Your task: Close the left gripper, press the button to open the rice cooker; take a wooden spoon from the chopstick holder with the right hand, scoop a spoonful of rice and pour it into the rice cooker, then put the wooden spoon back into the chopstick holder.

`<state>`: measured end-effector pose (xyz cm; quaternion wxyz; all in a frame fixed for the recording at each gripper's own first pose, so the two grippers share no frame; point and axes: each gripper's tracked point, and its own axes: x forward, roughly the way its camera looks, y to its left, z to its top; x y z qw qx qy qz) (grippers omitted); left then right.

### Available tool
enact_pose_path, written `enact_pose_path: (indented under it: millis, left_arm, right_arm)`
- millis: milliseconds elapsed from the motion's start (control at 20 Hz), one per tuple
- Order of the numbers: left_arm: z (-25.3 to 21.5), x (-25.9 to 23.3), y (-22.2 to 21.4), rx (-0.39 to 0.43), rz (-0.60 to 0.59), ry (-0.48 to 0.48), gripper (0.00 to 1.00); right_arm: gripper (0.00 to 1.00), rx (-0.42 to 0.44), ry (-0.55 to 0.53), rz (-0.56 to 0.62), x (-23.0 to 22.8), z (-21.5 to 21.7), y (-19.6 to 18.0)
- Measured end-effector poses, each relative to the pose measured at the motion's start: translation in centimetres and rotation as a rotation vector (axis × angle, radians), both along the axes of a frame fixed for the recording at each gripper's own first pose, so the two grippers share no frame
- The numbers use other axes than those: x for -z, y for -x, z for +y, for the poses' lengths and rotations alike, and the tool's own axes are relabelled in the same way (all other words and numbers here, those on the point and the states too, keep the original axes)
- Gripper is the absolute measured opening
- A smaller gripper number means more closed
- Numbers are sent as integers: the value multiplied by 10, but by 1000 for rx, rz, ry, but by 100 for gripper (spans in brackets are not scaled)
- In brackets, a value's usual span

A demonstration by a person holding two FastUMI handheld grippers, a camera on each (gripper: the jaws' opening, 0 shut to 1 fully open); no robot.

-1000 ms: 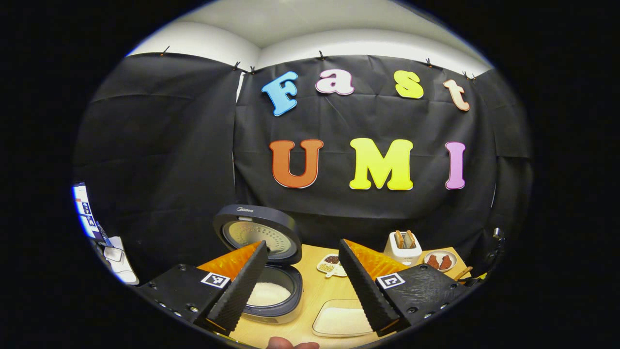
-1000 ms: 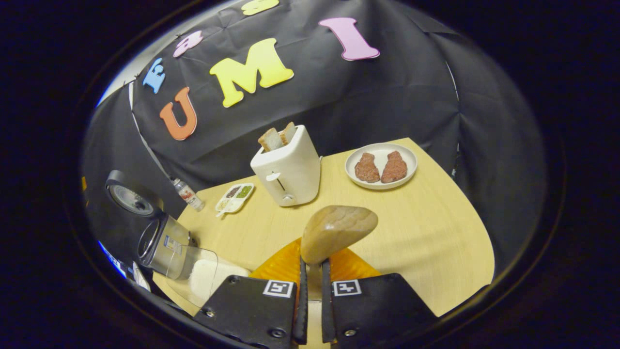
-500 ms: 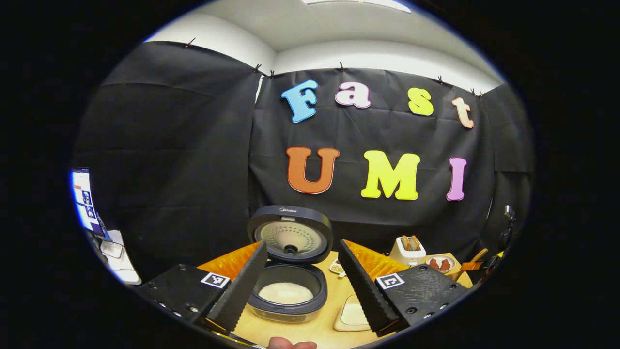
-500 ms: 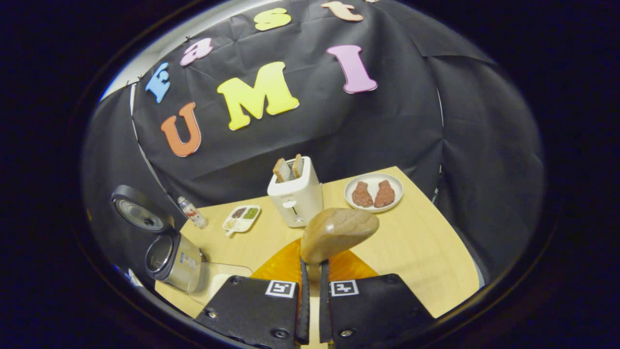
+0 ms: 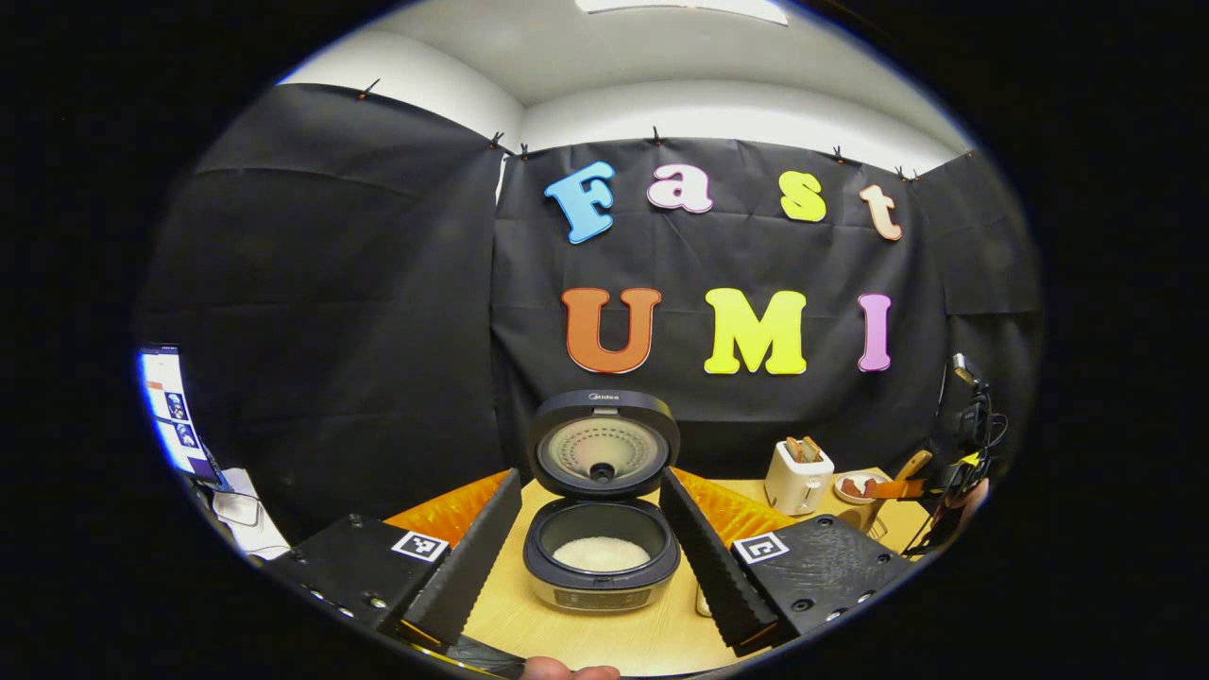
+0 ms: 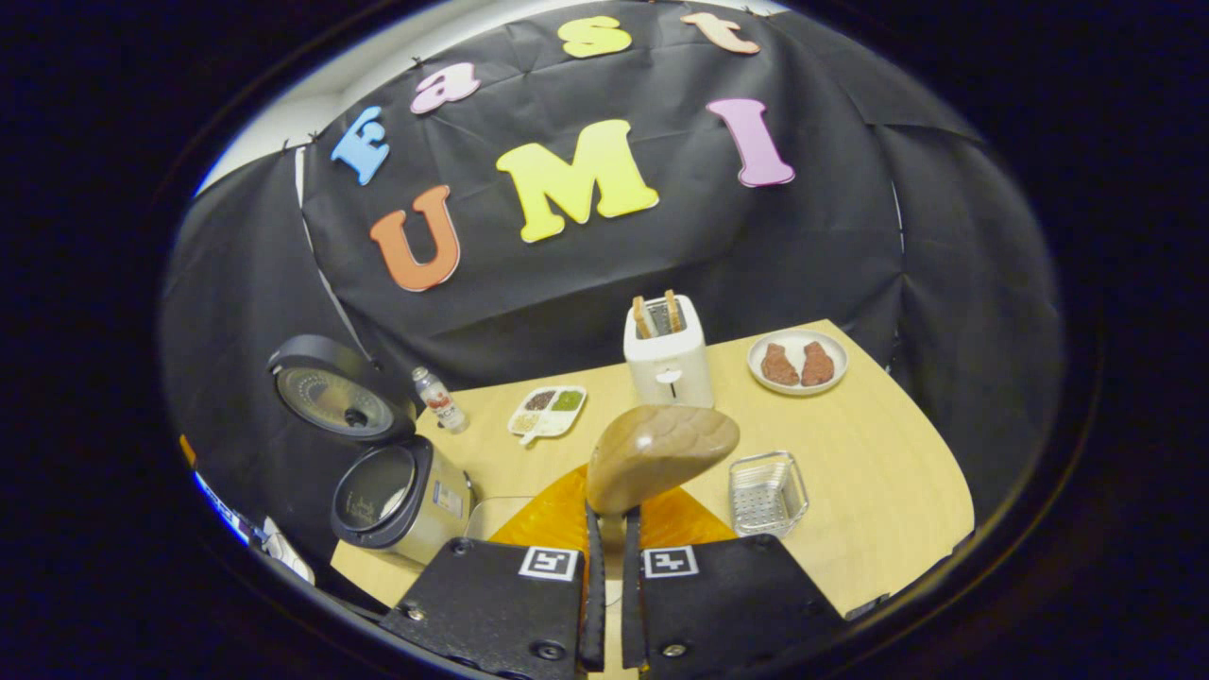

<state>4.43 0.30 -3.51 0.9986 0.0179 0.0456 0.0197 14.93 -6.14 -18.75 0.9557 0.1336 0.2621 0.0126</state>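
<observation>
The rice cooker (image 5: pixel 602 567) stands open on the wooden table, lid (image 5: pixel 603 444) tipped up and white rice (image 5: pixel 600 552) in its pot. My left gripper (image 5: pixel 590 484) is open, and the cooker sits beyond the gap between its fingers, untouched. My right gripper (image 6: pixel 606 518) is shut on the wooden spoon (image 6: pixel 661 451), held above the table with the rounded back of its bowl towards the camera. The mesh chopstick holder (image 6: pixel 767 491) lies just right of the spoon. In the right gripper view the open cooker (image 6: pixel 397 496) is at the left.
A white toaster (image 6: pixel 669 354) with bread stands at the back, a plate (image 6: pixel 798 362) with two pieces of meat to its right. A divided seasoning dish (image 6: pixel 548 411) and a small bottle (image 6: pixel 439 399) sit near the cooker. A clear rice container (image 6: pixel 496 515) is partly hidden behind my fingers.
The left gripper view has swung until the cooker sits centred between the open fingers. The right gripper has drawn back and up with the spoon, bringing the chopstick holder into view.
</observation>
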Motion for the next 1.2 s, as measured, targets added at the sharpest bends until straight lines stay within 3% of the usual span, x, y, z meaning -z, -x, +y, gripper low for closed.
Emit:
enact_pose_path:
  millis: [150,450,600,1000,1200]
  left_arm:
    - [11,-1,11,-4,1,4,94]
    - [34,7,30,-54,22,5,95]
    - [41,8,39,-78,37,11,95]
    - [32,15,47,-75,89,14,95]
    - [25,19,50,-71,114,2,95]
  right_arm:
    - [12,-36,66,43,28,28,-4]
    - [12,-140,325,147,105,53,-16]
    - [12,-168,382,139,118,65,-17]
    - [12,-176,142,203,131,115,-19]
    - [12,-224,-21,223,128,152,-18]
